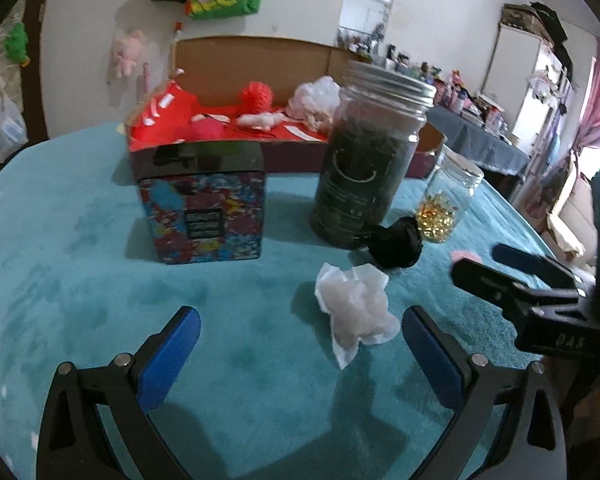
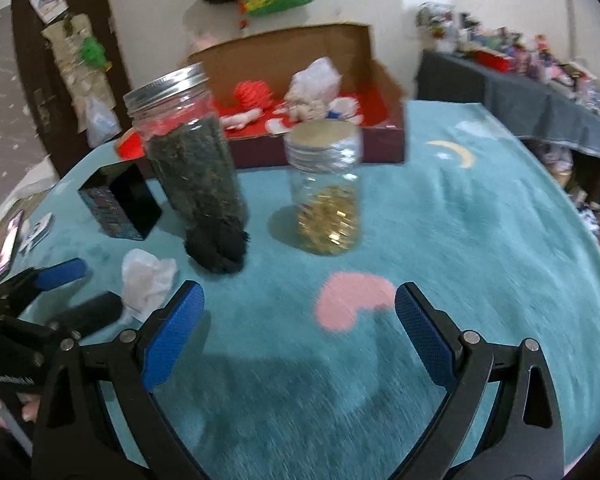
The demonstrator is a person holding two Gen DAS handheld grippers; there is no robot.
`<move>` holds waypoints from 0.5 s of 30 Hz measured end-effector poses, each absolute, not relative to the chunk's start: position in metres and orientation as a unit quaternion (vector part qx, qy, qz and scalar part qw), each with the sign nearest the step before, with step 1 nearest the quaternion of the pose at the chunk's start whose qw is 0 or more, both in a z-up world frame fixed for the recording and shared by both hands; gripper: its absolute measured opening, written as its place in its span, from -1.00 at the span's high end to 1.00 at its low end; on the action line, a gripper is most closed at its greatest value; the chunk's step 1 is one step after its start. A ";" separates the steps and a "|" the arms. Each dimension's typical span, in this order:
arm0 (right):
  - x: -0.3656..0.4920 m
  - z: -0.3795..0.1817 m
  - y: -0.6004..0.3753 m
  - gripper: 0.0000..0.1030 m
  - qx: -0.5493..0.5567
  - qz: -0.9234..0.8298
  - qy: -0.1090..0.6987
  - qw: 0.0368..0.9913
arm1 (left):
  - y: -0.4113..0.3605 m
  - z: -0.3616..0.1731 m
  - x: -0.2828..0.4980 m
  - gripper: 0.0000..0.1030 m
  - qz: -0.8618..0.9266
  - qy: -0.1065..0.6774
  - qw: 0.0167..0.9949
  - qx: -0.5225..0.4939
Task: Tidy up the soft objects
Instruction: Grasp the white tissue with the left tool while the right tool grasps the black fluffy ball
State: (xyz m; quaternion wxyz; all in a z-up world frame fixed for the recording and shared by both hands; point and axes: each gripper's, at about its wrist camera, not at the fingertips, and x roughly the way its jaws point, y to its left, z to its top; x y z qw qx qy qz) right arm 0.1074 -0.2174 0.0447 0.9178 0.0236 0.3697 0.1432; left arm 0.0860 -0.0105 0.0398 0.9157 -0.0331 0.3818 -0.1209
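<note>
- The left tongs (image 1: 300, 360) hover low over the teal worktop (image 1: 100, 280), blue pads wide apart and holding nothing.
- The right tongs (image 2: 298, 344) stand apart too, empty, above a pink heart (image 2: 352, 300) printed on the cover; that view is blurred.
- A crumpled white cloth (image 1: 356, 312) lies on the worktop just beyond the left tongs, nearer their right pad and not touching either.
- Just past it to the right sits a black soft ball (image 1: 396, 246), resting against the foot of a tall jar (image 1: 364, 160) with dark contents and a metal lid.
- Right of the tall jar stands a smaller glass jar (image 2: 326, 192) holding gold pieces.
- Left of the tall jar is a colourful patterned box (image 1: 204, 208) with a glossy black top.
- Farthest back, an open cardboard box (image 1: 260, 64) with a red lining holds a red pompom (image 1: 256, 96) and pale soft toys (image 1: 316, 98).
</note>
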 end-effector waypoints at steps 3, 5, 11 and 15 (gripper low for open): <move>0.122 0.047 -0.210 -0.89 0.020 0.173 0.381 0.908 | -0.017 0.037 0.094 -0.59 -0.142 0.396 0.907 -0.020; 0.131 0.047 -0.206 -0.88 0.025 0.194 0.392 0.899 | -0.022 0.034 0.100 -0.40 -0.157 0.410 0.898 -0.013; 0.150 0.044 -0.189 -0.10 0.023 0.235 0.414 0.879 | -0.027 0.036 0.107 0.30 -0.206 0.417 0.885 -0.008; 0.152 0.040 -0.180 0.44 0.029 0.266 0.422 0.866 | -0.023 0.040 0.111 0.67 -0.230 0.423 0.876 -0.020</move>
